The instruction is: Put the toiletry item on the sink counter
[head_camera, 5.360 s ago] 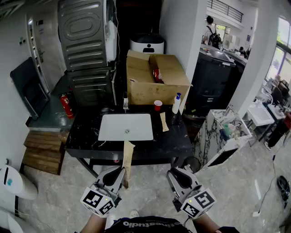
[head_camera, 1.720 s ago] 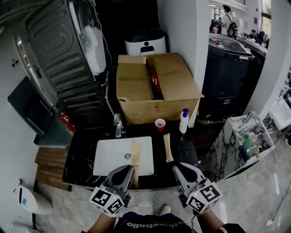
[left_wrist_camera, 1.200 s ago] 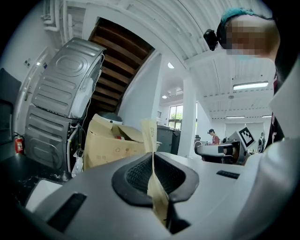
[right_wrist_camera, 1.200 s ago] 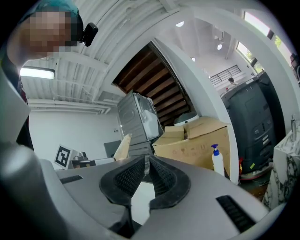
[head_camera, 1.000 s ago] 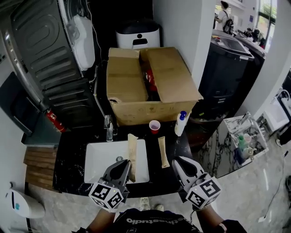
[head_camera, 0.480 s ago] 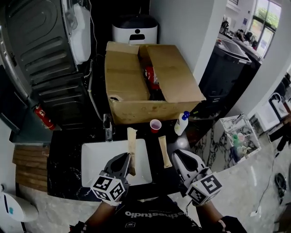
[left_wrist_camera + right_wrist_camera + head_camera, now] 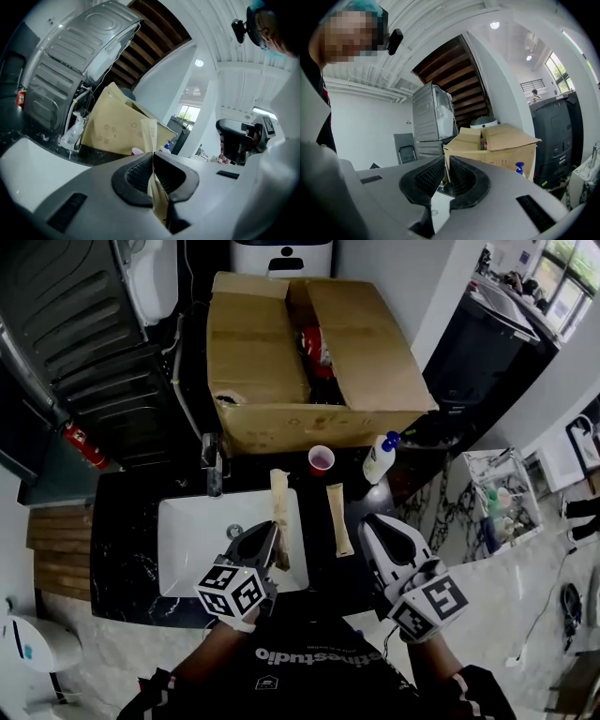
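A long tan toiletry tube [image 7: 279, 507] is pinched at its near end by my left gripper [image 7: 272, 538], which is shut on it. The tube points away over the right edge of the white sink basin [image 7: 192, 540]. In the left gripper view the tube [image 7: 151, 133] stands up between the gripper's [image 7: 152, 158] pads. A second tan tube [image 7: 337, 518] lies on the black counter [image 7: 127, 549] right of the basin. My right gripper [image 7: 377, 527] hovers over the counter's front right, shut with nothing held, as the right gripper view [image 7: 444, 166] shows.
A red cup [image 7: 321, 459] and a white bottle with a blue cap [image 7: 380, 457] stand at the counter's back. A faucet [image 7: 213, 465] sits behind the basin. An open cardboard box [image 7: 281, 343] stands behind the counter. A marble-patterned stand [image 7: 478, 512] is to the right.
The view has drawn closer to the counter. My left gripper has carried the tube forward along the basin's right edge. The right gripper has come up over the counter's front.
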`<action>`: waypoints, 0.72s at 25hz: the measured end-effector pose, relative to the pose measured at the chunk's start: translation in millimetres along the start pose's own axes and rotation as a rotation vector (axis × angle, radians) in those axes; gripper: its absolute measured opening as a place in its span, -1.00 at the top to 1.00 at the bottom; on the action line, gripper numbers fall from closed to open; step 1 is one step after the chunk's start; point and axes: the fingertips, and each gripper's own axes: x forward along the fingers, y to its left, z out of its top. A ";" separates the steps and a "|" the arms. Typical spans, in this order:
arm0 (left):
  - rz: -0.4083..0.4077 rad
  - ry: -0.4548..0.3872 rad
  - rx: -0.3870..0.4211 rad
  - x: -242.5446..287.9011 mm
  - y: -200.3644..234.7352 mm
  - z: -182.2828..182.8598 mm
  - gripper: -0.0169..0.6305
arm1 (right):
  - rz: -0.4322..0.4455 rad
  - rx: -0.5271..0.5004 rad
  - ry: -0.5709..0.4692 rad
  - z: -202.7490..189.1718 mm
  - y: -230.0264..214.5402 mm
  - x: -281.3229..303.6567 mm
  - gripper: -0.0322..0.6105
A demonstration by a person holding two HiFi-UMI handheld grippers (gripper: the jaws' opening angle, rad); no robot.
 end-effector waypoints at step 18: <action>0.237 0.254 -0.169 106.8 36.1 -129.7 0.87 | 0.022 0.106 0.008 -20.0 -50.5 -11.6 0.70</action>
